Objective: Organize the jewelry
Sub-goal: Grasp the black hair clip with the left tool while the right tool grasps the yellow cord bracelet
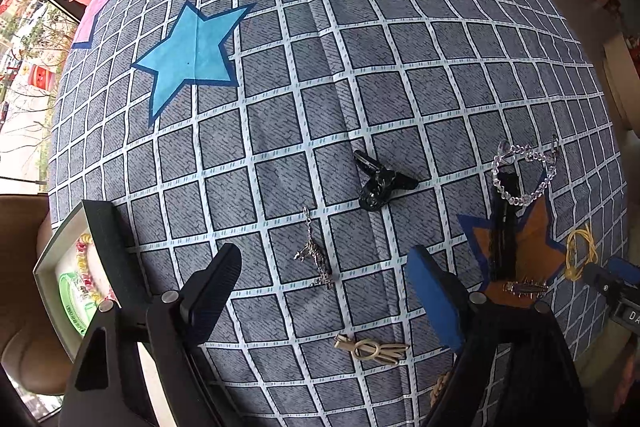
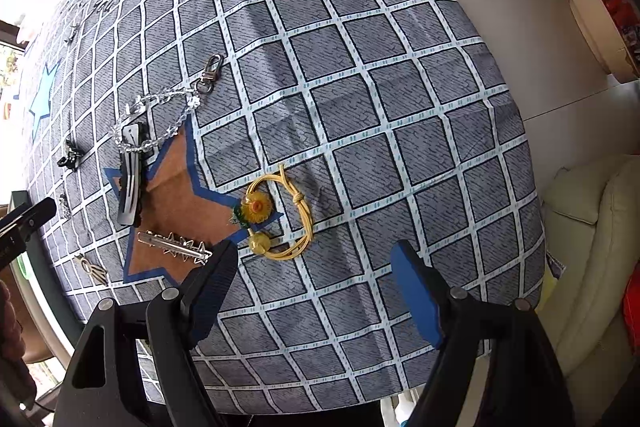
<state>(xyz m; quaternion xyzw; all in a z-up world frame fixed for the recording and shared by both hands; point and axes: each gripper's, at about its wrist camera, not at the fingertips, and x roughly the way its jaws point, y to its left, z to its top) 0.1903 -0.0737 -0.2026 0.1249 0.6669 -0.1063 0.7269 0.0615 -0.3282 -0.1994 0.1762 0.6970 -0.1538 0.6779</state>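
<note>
Gold hair clip [image 1: 372,348] sits nearest in the left wrist view, low between the spread, empty fingers of the left gripper [image 1: 324,291]. Just beyond it a small silver chain charm [image 1: 314,255] lies on the checked tablecloth [image 1: 280,67], a black claw clip [image 1: 380,183] farther out. An open box [image 1: 72,267] waits at the near left edge, bracelets already inside. Sorting looks to be mid-way; I'd judge the next move is a descent onto the chain, thin and flat, so the tips must pinch low.

Over to the right wrist view: right gripper [image 2: 316,287] released too, holding nothing. Yellow flower hair tie [image 2: 276,217] lies just ahead of it, looped cord, two bobbles, beside the brown star [image 2: 172,195].
</note>
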